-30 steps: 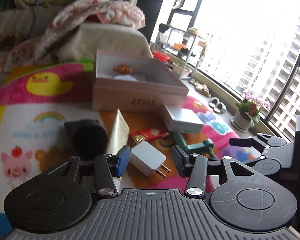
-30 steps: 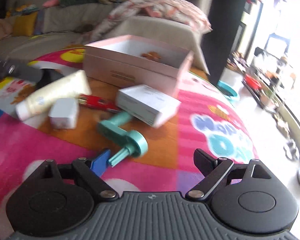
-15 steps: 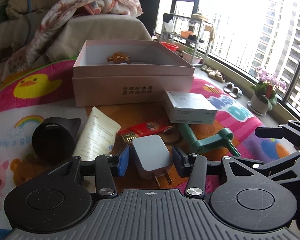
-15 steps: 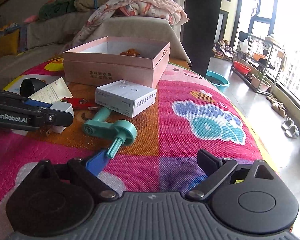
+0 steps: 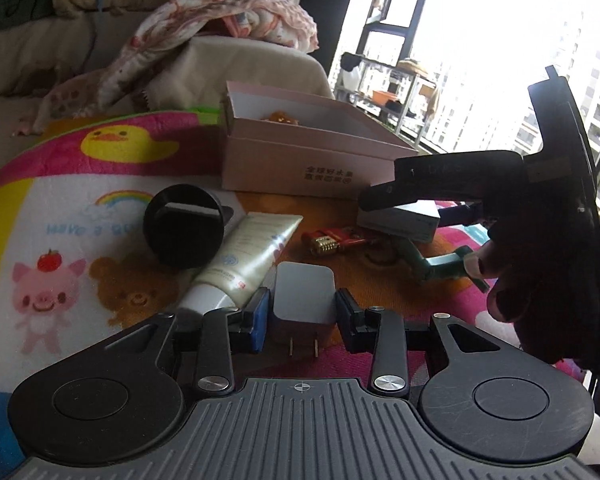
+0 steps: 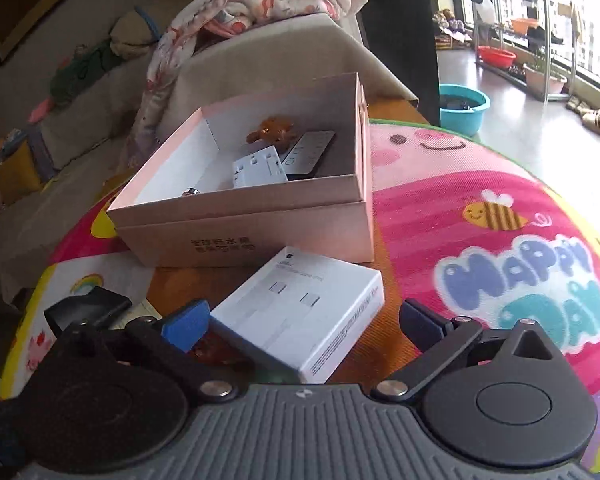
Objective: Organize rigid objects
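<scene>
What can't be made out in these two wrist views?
- Left wrist: whether the left gripper touches the charger; the gaps look tiny.
- Left wrist: most of the white box, covered by the right gripper.
- Right wrist: the white box's near end and the red item under it, hidden by the gripper body.
- Right wrist: print on the pink box, too blurred.

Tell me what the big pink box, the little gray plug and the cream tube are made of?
The pink box looks like matte cardboard: thin, straight walls with sharp folded corners and a white paper lining. The gray plug seems smooth hard plastic, with rounded edges, a soft sheen and two metal prongs. The cream tube appears to be soft, glossy plastic, flattened and crimped at its far end.
</scene>
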A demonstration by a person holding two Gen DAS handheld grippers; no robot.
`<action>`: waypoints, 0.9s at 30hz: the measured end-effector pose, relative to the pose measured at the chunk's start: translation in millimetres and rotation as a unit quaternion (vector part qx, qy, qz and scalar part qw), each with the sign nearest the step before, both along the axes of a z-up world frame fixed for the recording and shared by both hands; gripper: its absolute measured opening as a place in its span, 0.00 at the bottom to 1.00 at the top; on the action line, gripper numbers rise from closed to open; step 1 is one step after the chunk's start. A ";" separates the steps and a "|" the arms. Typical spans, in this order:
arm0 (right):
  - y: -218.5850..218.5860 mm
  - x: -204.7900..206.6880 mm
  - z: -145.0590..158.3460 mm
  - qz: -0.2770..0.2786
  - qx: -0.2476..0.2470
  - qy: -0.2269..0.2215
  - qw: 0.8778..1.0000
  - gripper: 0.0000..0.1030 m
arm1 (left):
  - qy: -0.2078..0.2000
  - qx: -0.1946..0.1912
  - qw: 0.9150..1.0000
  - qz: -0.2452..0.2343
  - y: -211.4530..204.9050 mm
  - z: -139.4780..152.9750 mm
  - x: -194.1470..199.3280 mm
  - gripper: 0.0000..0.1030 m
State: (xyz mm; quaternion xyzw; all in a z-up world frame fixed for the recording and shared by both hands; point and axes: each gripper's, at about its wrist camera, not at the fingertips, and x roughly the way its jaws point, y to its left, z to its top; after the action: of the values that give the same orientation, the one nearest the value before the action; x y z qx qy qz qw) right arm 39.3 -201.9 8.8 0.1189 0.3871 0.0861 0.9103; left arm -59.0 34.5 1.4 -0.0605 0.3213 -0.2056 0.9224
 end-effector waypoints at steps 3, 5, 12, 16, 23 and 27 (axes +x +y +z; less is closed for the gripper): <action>13.6 -9.3 3.7 0.029 -0.025 -0.018 0.999 0.84 | 0.000 -0.003 1.000 -0.001 0.0 -0.3 1.2 0.39; 17.0 -17.3 8.6 0.050 -0.035 -0.028 0.998 0.78 | 0.001 -0.008 1.000 0.000 1.4 -0.7 1.8 0.39; 21.1 -52.5 22.0 0.120 -0.068 -0.053 0.989 0.71 | 0.005 -0.023 1.000 0.001 4.4 -2.3 1.8 0.39; 25.1 -85.4 24.9 0.187 -0.079 -0.059 0.977 0.72 | 0.007 -0.028 1.000 0.002 6.7 -2.9 2.8 0.39; 14.1 -119.9 26.0 0.217 -0.140 -0.083 0.963 0.85 | 0.007 -0.024 1.000 0.004 5.1 -2.5 2.7 0.39; -11.3 -115.4 29.9 0.176 -0.123 -0.077 0.974 0.85 | 0.007 -0.020 1.000 0.006 3.2 -2.1 2.5 0.39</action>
State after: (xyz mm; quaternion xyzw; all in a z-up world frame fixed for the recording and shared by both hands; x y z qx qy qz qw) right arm -76.2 -213.2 38.8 -0.0707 0.3383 0.2062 0.9155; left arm -56.5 37.8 -0.7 -0.0820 0.3231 -0.2055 0.9201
